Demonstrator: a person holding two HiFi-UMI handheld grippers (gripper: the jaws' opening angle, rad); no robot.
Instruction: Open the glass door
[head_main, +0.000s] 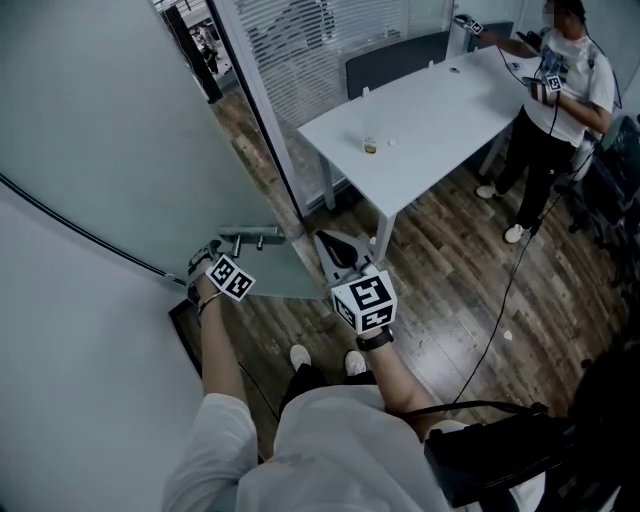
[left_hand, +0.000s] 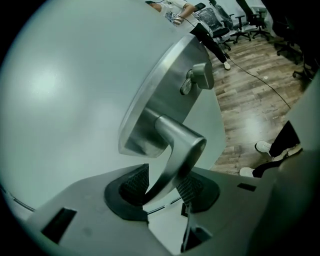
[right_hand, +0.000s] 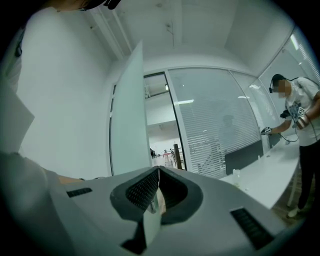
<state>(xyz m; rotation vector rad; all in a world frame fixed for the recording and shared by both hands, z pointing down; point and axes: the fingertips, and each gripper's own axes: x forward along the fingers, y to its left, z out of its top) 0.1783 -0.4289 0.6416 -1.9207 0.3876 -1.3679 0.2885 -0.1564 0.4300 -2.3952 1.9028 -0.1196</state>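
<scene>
Glass door (head_main: 110, 130): being seen ajar, steel handle (left_hand: 176, 150) by its free edge.
Left gripper (left_hand: 161, 189): jaws being held apart, handle being straddled loosely.
Right gripper (right_hand: 158, 186): jaws being kept together, empty.

In the left gripper view the handle's (left_hand: 175, 150) free end runs down between the left gripper's (left_hand: 162, 186) parted jaws and vanishes behind the gripper's body. It covers the inner edge of the right-hand pad (left_hand: 192, 189), so contact there cannot be told. In the head view only that gripper's marker cube (head_main: 232, 278) shows, and the jaws beyond it are hidden. Well ahead of the right gripper (right_hand: 159, 172), a thing (head_main: 370, 146) on the table (head_main: 440, 100) is too small to name. What shows under that gripper's closed tips is blurred. Far to its right a person (right_hand: 300, 125) is cut off by the edge.
</scene>
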